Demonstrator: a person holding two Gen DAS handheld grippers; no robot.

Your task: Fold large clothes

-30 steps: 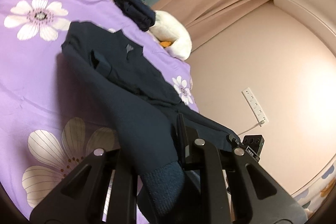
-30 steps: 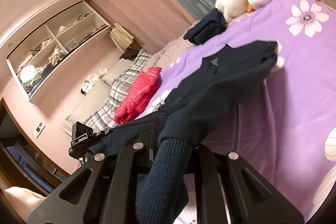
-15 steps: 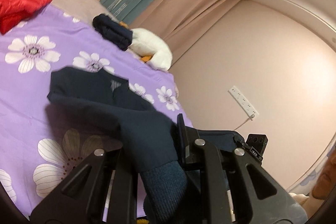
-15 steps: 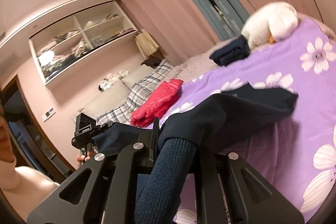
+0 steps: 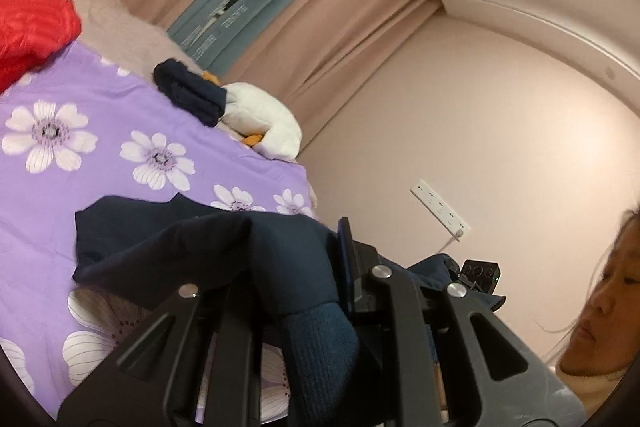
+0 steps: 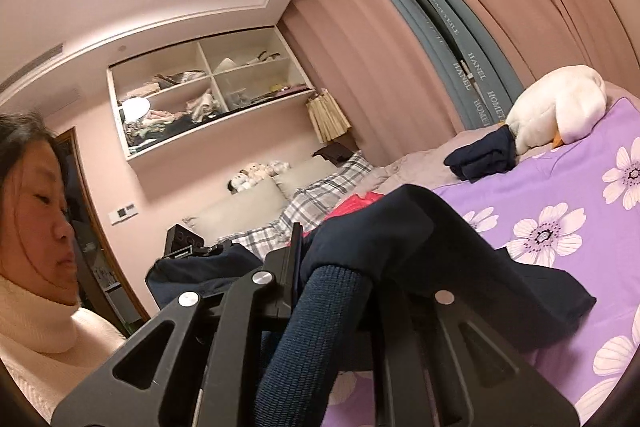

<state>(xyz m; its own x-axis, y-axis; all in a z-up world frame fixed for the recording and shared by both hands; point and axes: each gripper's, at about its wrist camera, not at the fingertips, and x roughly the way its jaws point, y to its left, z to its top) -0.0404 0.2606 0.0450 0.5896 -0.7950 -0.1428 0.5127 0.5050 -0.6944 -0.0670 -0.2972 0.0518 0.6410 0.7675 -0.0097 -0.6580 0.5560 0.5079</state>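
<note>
A dark navy jacket [image 5: 192, 247] hangs between my two grippers above the purple flowered bedsheet [image 5: 80, 163]; its far end drapes down onto the sheet. My left gripper [image 5: 304, 291] is shut on one ribbed cuff [image 5: 320, 347] of the jacket. My right gripper [image 6: 336, 279] is shut on the other ribbed cuff [image 6: 312, 331]; the jacket [image 6: 460, 259] sags over the sheet [image 6: 580, 187]. Each gripper shows in the other's view, with cloth stretched between them.
A folded navy garment [image 5: 188, 95] and a white plush duck [image 5: 264, 123] lie at the far bed edge. A red puffer jacket [image 5: 32, 27] lies to the left near plaid pillows [image 6: 320, 203]. Curtains, a wall and the person [image 6: 40, 227] are close by.
Both grippers have lifted and pulled back with the cuffs. The jacket has come up off the sheet and slid toward me, so more of the flowered sheet shows.
</note>
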